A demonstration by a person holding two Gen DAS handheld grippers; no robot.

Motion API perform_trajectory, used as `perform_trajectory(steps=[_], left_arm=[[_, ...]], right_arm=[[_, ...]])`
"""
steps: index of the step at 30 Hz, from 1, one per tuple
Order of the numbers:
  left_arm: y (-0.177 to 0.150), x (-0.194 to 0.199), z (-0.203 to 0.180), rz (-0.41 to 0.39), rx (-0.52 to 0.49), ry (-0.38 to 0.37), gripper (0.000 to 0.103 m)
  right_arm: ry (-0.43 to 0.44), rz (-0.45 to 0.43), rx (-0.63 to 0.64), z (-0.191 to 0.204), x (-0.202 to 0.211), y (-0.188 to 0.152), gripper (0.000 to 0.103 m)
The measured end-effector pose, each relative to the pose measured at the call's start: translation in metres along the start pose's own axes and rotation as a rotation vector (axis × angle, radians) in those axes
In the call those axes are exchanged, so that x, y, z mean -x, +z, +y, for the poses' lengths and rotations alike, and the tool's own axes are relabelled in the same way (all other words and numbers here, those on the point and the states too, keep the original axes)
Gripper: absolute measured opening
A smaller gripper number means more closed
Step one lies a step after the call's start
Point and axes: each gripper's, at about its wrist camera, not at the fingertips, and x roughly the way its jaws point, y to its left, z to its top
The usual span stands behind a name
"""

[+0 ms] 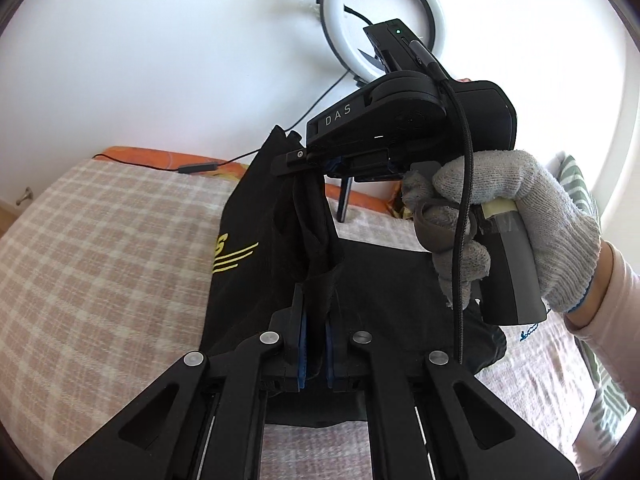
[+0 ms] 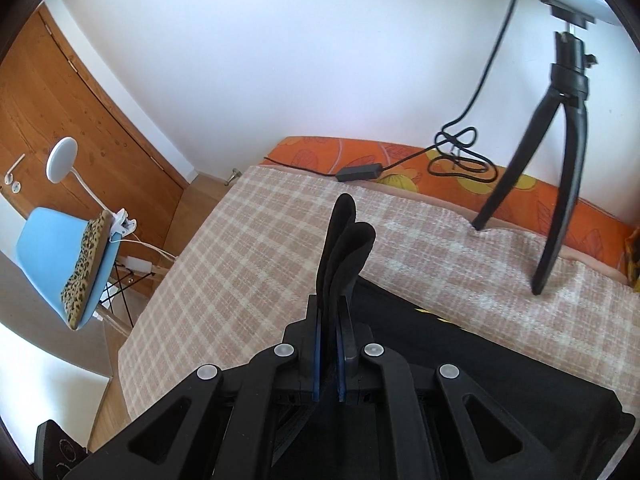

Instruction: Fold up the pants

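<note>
- Left gripper (image 1: 314, 344): its blue-padded jaws are pressed together on a fold of the black pants (image 1: 376, 280), pinching the cloth low in the left wrist view. From that pinch the fabric climbs up and away towards the second tool.
- Black pants, with yellow stripes (image 1: 236, 260) on one panel: part hangs lifted between the two grippers, part lies on the checked bedspread (image 1: 100, 240) below them. The held edge runs from the near, low pinch to the far, high one, so the long axis of the stretched cloth lies between the tools.
- Right gripper (image 1: 298, 160), held by a gloved hand (image 1: 508, 224): its jaws are clamped on another bunch of the same pants, with a tongue of cloth (image 2: 344, 240) poking beyond the tips in the right wrist view.
- Judgement: both hands have an equal claim, since each holds one end; the fold likely turns on carrying this raised edge over the portion resting on the bed, which lies below both tools.
- Tripod (image 2: 560, 160) and ring light (image 1: 384, 20) stand at the far side of the bed.
</note>
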Motion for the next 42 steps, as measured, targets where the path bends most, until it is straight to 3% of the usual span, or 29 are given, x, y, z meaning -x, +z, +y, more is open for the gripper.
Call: perform_trajectory(steps=[14, 22, 30, 34, 35, 38, 42], left_arm=[[-0.013, -0.040, -0.114, 0.141, -0.145, -0.151, 0.005], [-0.035, -0.076, -0.161, 0.235, -0.206, -0.217, 0.005], [-0.047, -0.098, -0.190, 0.280, -0.246, -0.220, 0.005], [-0.055, -0.099, -0.199, 0.301, -0.281, -0.229, 0.005], [-0.056, -0.099, -0.200, 0.307, -0.294, -0.232, 0.008], [-0.060, -0.092, -0.204, 0.311, -0.317, -0.266, 0.015], [-0.060, -0.074, -0.205, 0.295, -0.346, -0.285, 0.021]], right_arm=[[-0.059, -0.033, -0.111, -0.116, 0.077, -0.057, 0.003], [-0.081, -0.014, -0.190, -0.175, 0.090, -0.090, 0.003], [-0.056, 0.010, -0.220, -0.205, 0.088, -0.102, 0.004], [-0.068, 0.016, -0.248, -0.217, 0.091, -0.106, 0.013], [-0.066, 0.011, -0.262, -0.219, 0.094, -0.107, 0.022], [-0.102, -0.008, -0.272, -0.221, 0.102, -0.107, 0.035], [-0.154, -0.018, -0.241, -0.213, 0.109, -0.109, 0.038]])
